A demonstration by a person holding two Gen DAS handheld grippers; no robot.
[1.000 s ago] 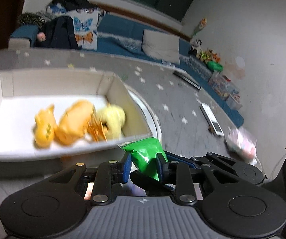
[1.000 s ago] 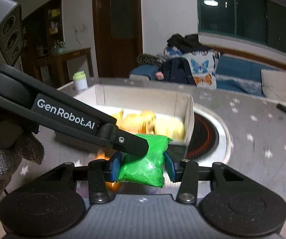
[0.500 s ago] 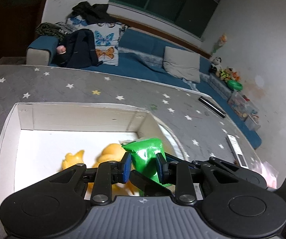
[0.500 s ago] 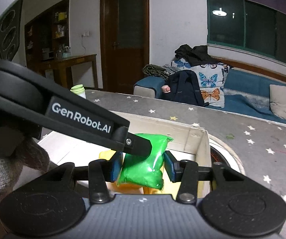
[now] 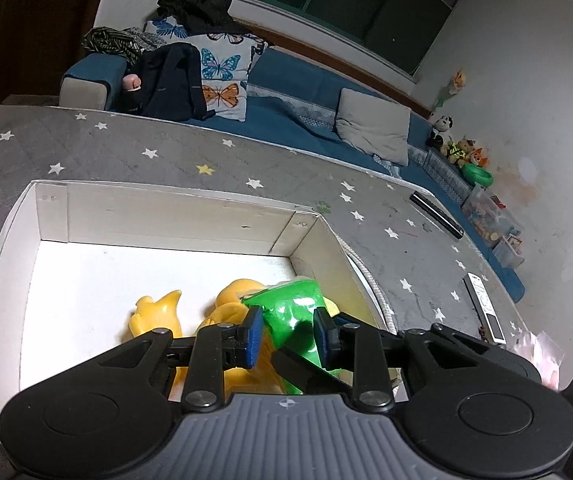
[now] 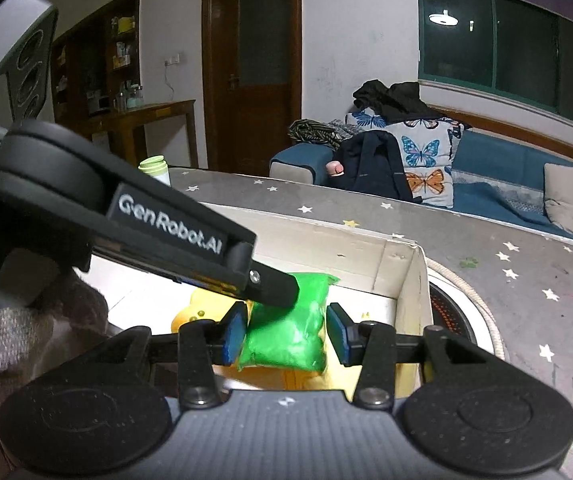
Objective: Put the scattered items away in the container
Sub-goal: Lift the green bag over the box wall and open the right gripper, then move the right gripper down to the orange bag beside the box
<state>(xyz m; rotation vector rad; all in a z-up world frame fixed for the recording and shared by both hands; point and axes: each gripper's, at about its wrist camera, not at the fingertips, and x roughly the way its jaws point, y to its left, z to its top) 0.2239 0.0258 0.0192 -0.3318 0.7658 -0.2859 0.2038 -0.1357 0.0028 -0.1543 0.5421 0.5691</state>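
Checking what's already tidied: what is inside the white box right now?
In the white box lie yellow toys, partly covered by the green packet between both grippers' fingers. Their number can't be told; the near floor is hidden by the left gripper.

Only readable thing I'm seeing is "GenRobot.AI" in pale letters, sitting on the black side of the left gripper (image 6: 274, 288) where it's crossing the right wrist view. I'm not making out anything legible in the left wrist view.
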